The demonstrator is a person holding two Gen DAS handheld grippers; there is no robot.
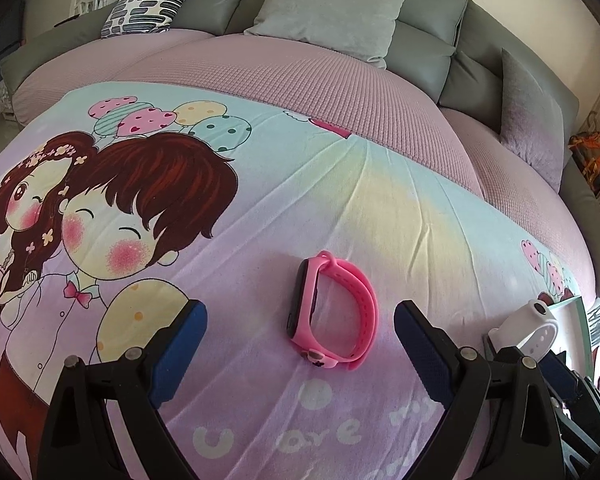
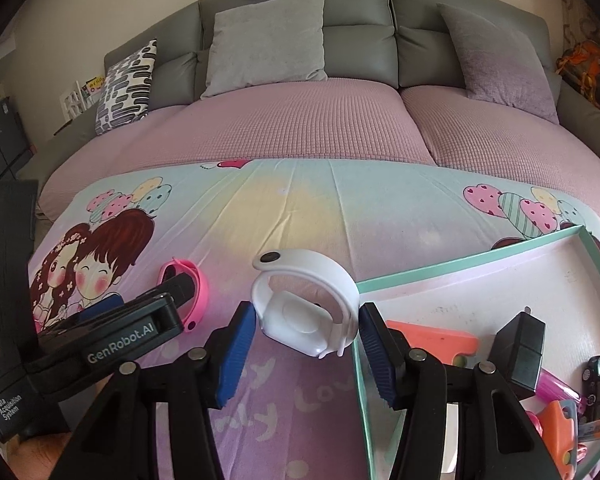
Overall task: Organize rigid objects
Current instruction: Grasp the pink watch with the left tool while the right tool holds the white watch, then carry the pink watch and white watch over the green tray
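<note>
Covering the sofa seat: pastel cartoon-print blanket [image 2: 300, 216]. At right, resting on it: shallow mint-rimmed pink cardboard tray [image 2: 480, 256]. Left gripper [image 1: 300, 320]: jaws wide apart, straddling pink silicone watch [image 1: 332, 308] without contact. Right gripper [image 2: 308, 320]: apparently clamped on white silicone watch [image 2: 304, 304], beside the tray's edge.

So the watch [image 2: 306, 312] sits dead centre on the blanket [image 2: 300, 216], with the other watch [image 2: 188, 284] at its 9 o'clock. The tray [image 2: 476, 256] is at 3 o'clock, holding a charger block [image 2: 520, 356]. Cushions [image 2: 266, 44] sit at 12, against the sofa back [image 2: 360, 0].
</note>
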